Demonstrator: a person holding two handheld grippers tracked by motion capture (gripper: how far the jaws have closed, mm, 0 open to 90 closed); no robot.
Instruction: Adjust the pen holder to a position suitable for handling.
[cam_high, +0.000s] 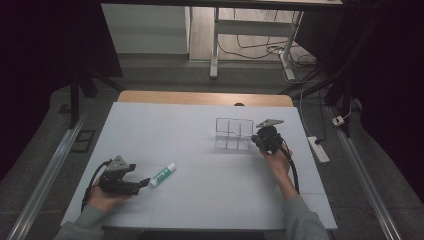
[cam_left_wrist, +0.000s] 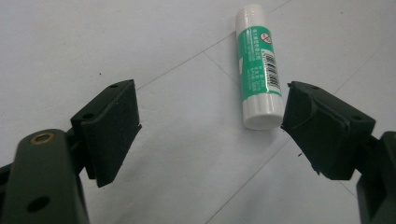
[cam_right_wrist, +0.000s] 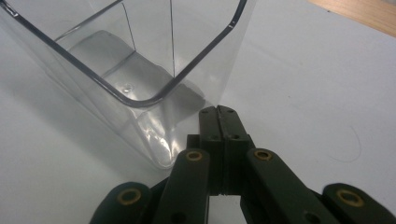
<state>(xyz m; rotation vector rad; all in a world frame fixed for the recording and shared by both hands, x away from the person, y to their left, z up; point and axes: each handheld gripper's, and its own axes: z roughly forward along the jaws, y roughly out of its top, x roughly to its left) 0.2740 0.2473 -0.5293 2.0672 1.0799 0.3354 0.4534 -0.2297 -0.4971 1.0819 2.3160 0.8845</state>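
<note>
A green and white glue stick lies on the white table, its cap pointing away to the right. My left gripper rests on the table just left of it, held by a hand. In the left gripper view the jaws stand wide open, and the flat base of the glue stick lies close by the right pad, outside the gap. A clear plastic divided container stands at the table's middle right. My right gripper is at its right side, shut and empty, with its tips at the container's rounded corner.
The white table top has a wooden strip along its far edge. Beyond it are a desk frame and cables on the floor. A power strip lies off the table's right side.
</note>
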